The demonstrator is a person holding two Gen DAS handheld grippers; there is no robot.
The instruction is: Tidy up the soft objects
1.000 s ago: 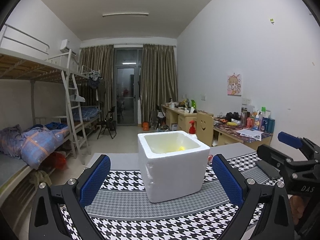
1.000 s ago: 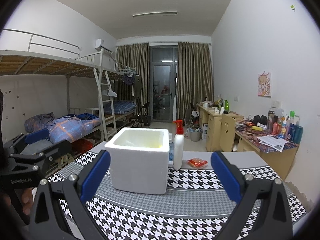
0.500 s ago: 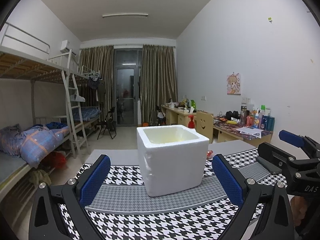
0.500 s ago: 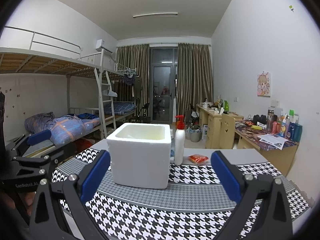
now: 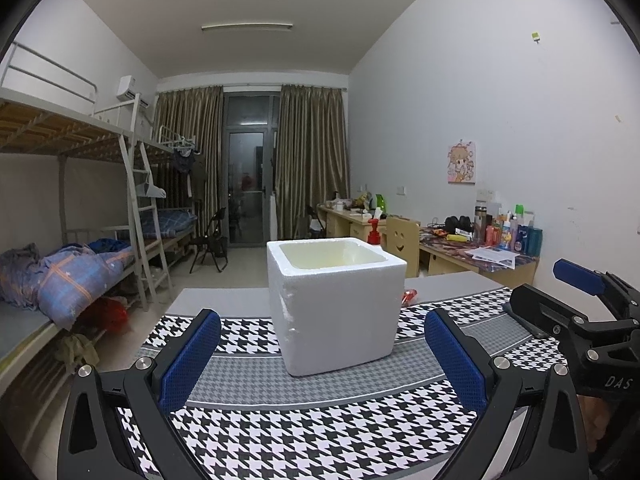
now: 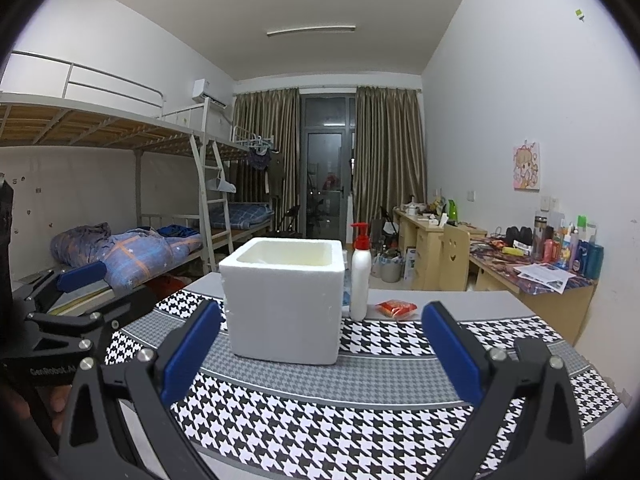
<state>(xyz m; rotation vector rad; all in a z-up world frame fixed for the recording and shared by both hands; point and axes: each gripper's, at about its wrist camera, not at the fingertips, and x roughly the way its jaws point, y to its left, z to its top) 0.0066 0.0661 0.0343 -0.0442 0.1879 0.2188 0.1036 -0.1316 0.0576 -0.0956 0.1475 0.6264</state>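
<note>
A houndstooth mat (image 5: 320, 432) in black and white, crossed by finer grey-checked bands, covers the tabletop (image 6: 460, 300), whose bare grey surface shows at the far edge. The room behind is a dormitory: metal bunk beds (image 5: 80, 208) with rumpled blue plaid bedding at 9 o'clock, tan curtains (image 5: 312, 160) flanking a dark glass door at 12 o'clock, and wooden desks (image 6: 432, 240) crowded with bottles along the wall at 3 o'clock.

The white foam box (image 5: 334, 304) stands on the mat straight ahead of both pairs of tongs, well beyond their tips. It is blocky, open-topped, thick-walled and grainy, and its rim hides whatever lies inside. From the right wrist view, a white pump bottle (image 6: 359, 276) with a red head stands just beside the box at 1 o'clock, and a small crinkled red packet (image 6: 397, 307) lies past it on the bare grey edge; the left wrist view shows only a sliver of that packet behind the box.

The left tongs (image 5: 320, 356) are spread wide with nothing between the ribbed blue pads. The right tongs (image 6: 320, 356) are equally wide and hold nothing.
</note>
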